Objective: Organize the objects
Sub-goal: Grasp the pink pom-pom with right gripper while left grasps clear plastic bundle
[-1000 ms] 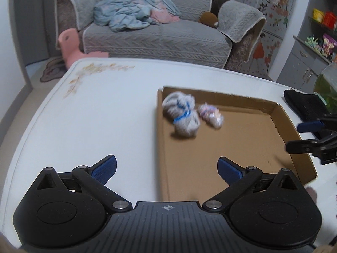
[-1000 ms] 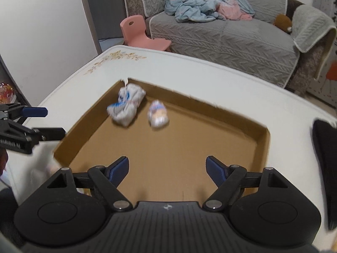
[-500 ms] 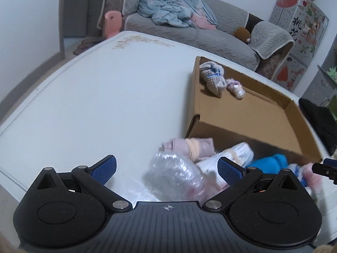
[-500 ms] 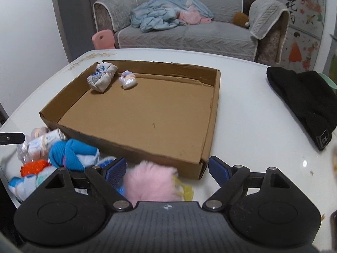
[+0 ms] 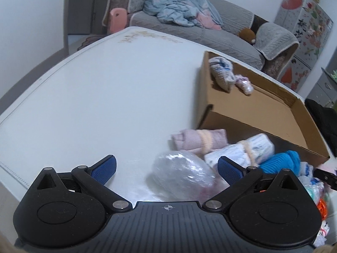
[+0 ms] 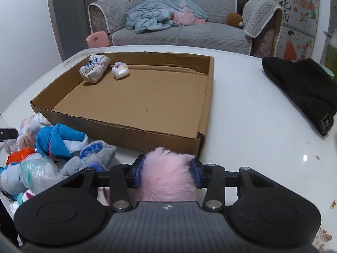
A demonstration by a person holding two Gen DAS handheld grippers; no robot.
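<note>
Right gripper (image 6: pixel 166 174) has its jaws pinched onto the fluffy pink pompom (image 6: pixel 167 177), just in front of the cardboard tray (image 6: pixel 118 129), probably to lift it in beside the two sock bundles (image 6: pixel 94 68) in the tray's far-left corner. Left gripper (image 5: pixel 167 167) sits with jaws wide and empty over the plastic-wrapped bundle (image 5: pixel 181 171) on the bench (image 5: pixel 94 97), in the loose pile along the tray's near wall.

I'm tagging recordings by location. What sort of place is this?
Most likely a home living room: a grey sofa with a crumpled blanket, and a white table holding a cardboard box beside bundled socks.
</note>
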